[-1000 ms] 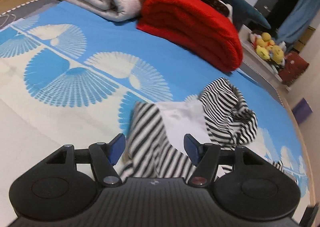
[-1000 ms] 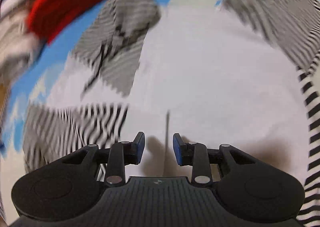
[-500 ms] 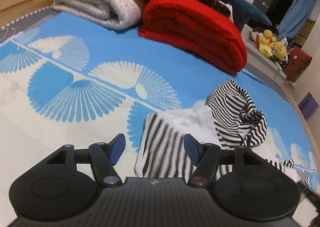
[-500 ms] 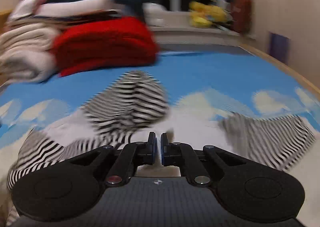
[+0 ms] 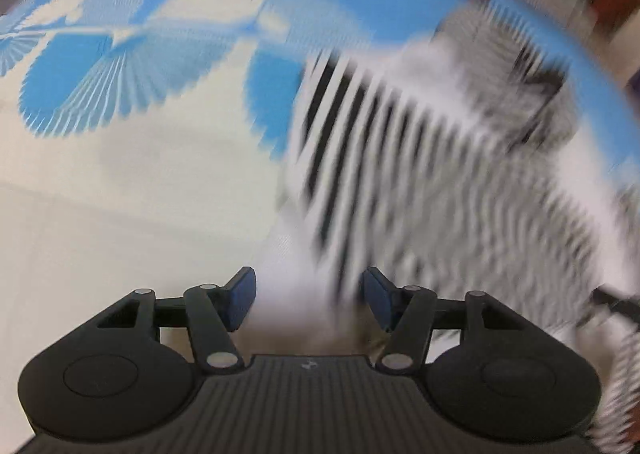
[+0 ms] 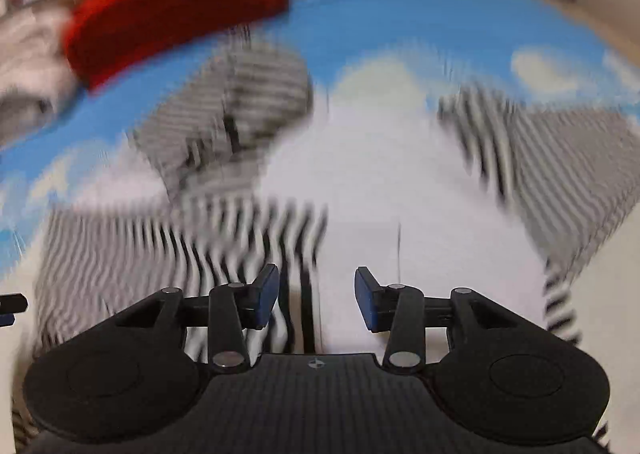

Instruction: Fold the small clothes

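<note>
Bare cream-and-blue fan-print bedsheet [image 5: 120, 182] left of the left gripper [image 5: 308, 296], jaws apart and narrowing; right gripper [image 6: 316, 296] just reopened over crumpled black-and-white striped garment [image 6: 360, 194].

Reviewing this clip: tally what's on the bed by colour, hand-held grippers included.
Black-and-white striped garment: 1
Red folded blanket: 1
Pale folded blanket: 1
Black hand-held grippers, left and right: 2
Total: 5
</note>
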The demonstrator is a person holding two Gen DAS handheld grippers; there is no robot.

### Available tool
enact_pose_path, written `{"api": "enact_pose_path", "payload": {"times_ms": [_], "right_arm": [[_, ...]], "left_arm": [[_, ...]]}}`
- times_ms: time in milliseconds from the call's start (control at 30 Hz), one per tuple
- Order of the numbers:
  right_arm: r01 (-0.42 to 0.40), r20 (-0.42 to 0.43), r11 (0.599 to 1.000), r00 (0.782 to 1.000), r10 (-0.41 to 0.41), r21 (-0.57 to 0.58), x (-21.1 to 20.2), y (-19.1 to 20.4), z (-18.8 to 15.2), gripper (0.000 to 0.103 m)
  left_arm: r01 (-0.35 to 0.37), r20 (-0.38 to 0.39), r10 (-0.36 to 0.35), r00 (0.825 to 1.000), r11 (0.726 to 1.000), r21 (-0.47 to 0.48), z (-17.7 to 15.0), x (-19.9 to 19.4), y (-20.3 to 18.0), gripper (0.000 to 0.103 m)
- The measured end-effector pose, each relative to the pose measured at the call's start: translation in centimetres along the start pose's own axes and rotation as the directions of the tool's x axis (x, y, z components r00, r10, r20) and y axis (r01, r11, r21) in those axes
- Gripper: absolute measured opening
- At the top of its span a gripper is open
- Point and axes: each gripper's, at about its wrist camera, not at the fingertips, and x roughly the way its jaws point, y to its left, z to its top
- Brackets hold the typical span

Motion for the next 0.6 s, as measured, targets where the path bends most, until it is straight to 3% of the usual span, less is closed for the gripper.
{"api": "enact_pose_path", "payload": {"times_ms": [67, 233, 333, 367, 467, 600], "right_arm": [[0.016, -0.041, 0.999, 0.999, -0.015, 0.033, 0.9, -0.6, -0.2, 0.044], [-0.002, 0.051, 1.0, 0.999, 0.001, 0.014, -0.5, 0.1, 0.4, 0.047], [0.017, -0.039, 1.0, 0.999, -0.017, 0.018, 1.3, -0.1, -0.4, 0.051], [0.022, -0.028, 1.0, 0.999, -0.022, 0.022, 1.3, -0.1, -0.5, 0.051], [0.008, 0.028, 0.999, 1.0, -0.009, 0.033, 0.0, 0.1, -0.4, 0.051], [-0.032, 0.137, 0.995, 0.99, 0.019, 0.093, -2.3, -0.9, 0.1, 0.051]], "left_arm": [[-0.028, -0.015, 0.028, 0.999, 1.0, 0.007, -0.3, 0.6, 0.0, 0.065], [0.021, 0.111, -0.023, 0.994, 1.0, 0.023, 0.2, -2.1, -2.2, 0.066], [0.018, 0.007, -0.018, 1.0, 1.0, 0.018, -0.7, 0.3, -2.9, 0.066], [0.004, -0.016, -0.003, 1.0, 1.0, 0.007, -1.3, 1.1, -2.8, 0.066], [-0.049, 0.031, 0.047, 0.998, 0.998, 0.051, -0.9, 0.1, -4.4, 0.068], [0.058, 0.151, -0.062, 0.987, 0.998, 0.034, 0.0, -4.1, -6.6, 0.069]]}}
